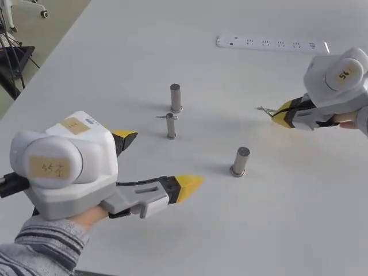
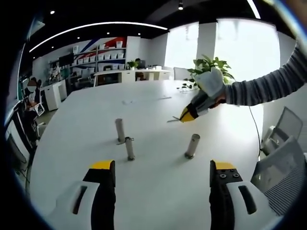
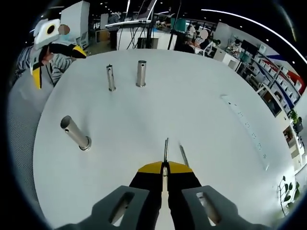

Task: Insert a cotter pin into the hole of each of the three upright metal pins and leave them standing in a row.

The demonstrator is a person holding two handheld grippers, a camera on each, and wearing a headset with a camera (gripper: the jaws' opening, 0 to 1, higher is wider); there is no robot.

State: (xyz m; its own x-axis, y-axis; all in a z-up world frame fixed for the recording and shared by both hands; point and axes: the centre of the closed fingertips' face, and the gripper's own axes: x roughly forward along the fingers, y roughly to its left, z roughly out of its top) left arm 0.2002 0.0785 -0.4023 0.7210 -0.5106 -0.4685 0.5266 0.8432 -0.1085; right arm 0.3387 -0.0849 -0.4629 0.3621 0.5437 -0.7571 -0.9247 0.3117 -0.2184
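Three smooth cylindrical metal pins [image 1: 175, 98]; right gripper [image 3: 164, 168] pinches seemingly wiry cotter pin [image 3: 166, 148].

Illumination is bright, even and diffuse. On the white table [image 1: 115, 69], each metal pin [image 1: 175, 98] casts a faint, soft shadow toward 9 o'clock. In the left gripper view, the windows [image 2: 240, 48] between 12 and 2 o'clock are overexposed. Both gripper views bend strongly at the edges, curving the ceiling light strip [image 2: 96, 24].
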